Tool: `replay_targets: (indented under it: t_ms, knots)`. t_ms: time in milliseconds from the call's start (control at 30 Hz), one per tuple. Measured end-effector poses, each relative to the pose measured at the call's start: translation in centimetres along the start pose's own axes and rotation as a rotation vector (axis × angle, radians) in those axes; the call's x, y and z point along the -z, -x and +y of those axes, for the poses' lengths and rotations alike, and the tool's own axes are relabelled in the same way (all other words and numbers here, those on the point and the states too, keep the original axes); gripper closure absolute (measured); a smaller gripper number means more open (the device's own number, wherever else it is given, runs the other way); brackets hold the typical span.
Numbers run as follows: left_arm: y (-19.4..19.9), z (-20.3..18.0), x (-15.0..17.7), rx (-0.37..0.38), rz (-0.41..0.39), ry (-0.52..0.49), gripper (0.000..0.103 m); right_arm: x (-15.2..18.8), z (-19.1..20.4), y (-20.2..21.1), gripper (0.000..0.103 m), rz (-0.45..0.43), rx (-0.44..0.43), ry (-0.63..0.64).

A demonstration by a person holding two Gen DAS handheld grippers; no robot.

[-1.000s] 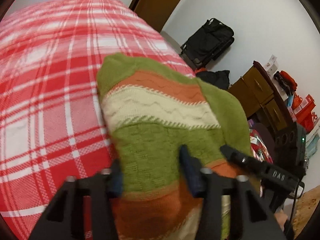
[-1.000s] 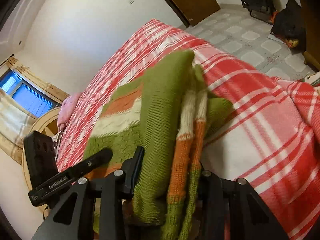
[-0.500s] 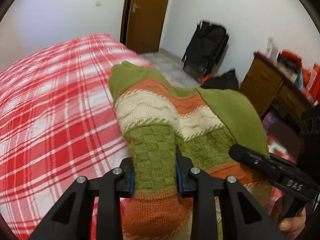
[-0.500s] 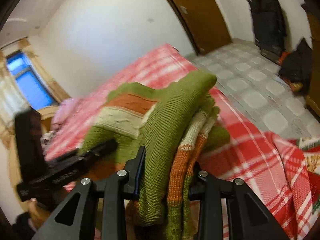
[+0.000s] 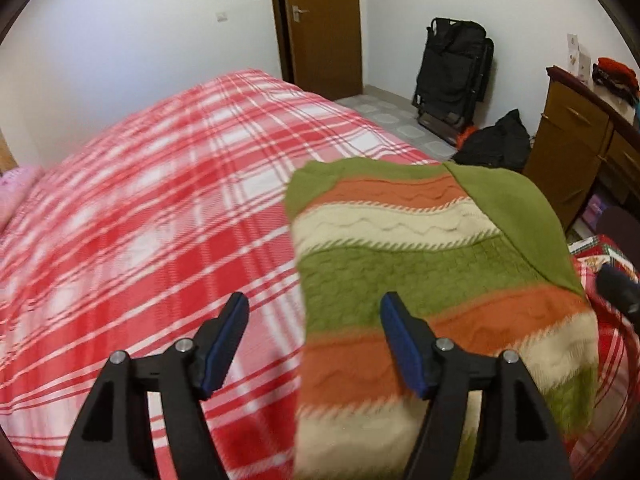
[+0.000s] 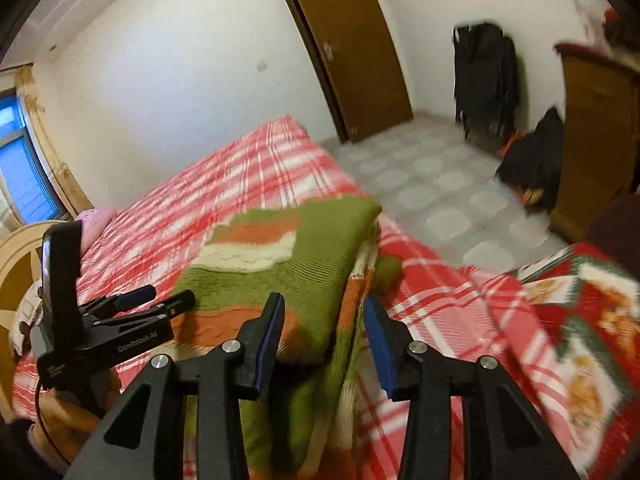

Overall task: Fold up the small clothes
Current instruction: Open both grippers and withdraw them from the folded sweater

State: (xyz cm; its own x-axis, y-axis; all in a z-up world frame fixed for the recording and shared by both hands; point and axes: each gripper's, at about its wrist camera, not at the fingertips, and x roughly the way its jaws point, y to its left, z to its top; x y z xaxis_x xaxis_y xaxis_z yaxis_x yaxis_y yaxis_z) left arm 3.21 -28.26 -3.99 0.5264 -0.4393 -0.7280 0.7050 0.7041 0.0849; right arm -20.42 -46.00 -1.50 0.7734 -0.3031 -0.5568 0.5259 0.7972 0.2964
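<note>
— Where do we have the striped knit sweater (image 5: 420,280)?
— Folded on the near right part of the red plaid bedspread (image 5: 160,220).
— Our left gripper (image 5: 314,344)?
— Its jaws have just been opening; they stand wide, the sweater's left edge between them, pads clear.
— And our right gripper (image 6: 324,340)?
— Its jaws have just been opening too; the sweater's folded edge hangs between them, unpinched.

Two tools (image 5: 314,322) (image 6: 325,320) flanked one striped sweater (image 5: 420,264); one door (image 5: 324,28) and two black bags (image 5: 454,76) (image 5: 496,144) stood beyond.
</note>
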Motion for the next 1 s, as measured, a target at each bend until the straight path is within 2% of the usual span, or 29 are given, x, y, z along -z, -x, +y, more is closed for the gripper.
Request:
replay_targets:
  t_ms: [167,267,333,433,533,633,767,900,1000]
  knots:
    - [4.3,0.5,1.6,-0.019,-0.052,0.013,0.026,0.9,2.5,3.7,0.060,-0.027,0.009,0.057]
    - [7.3,0.6,2.8,-0.050,-0.090,0.012,0.013,1.9,4.3,6.5,0.058,-0.039,0.029,0.089]
    - [8.9,0.8,3.6,-0.062,-0.106,0.021,0.002,2.4,5.0,7.5,0.034,-0.025,0.035,0.079]
    - [10.6,1.0,4.7,-0.053,-0.114,0.046,0.001,3.7,5.7,9.1,0.033,-0.028,0.009,0.097]
    - [11.6,0.7,5.9,-0.041,-0.083,0.053,0.001,4.9,6.2,10.6,0.033,-0.036,0.040,0.137]
    - [13.0,0.5,7.1,-0.038,-0.081,0.054,0.001,5.4,5.6,12.4,0.033,-0.053,0.046,0.115]
    - [16.1,0.8,8.5,-0.032,-0.121,0.081,0.001,5.4,5.3,16.4,0.033,-0.117,0.086,0.113]
    - [19.2,0.6,10.2,-0.098,-0.216,0.085,0.000,4.6,5.6,19.7,0.033,-0.190,0.164,0.084]
    - [20.1,0.8,11.3,-0.114,-0.214,0.099,0.000,4.2,6.1,21.2,0.033,-0.228,0.148,0.058]
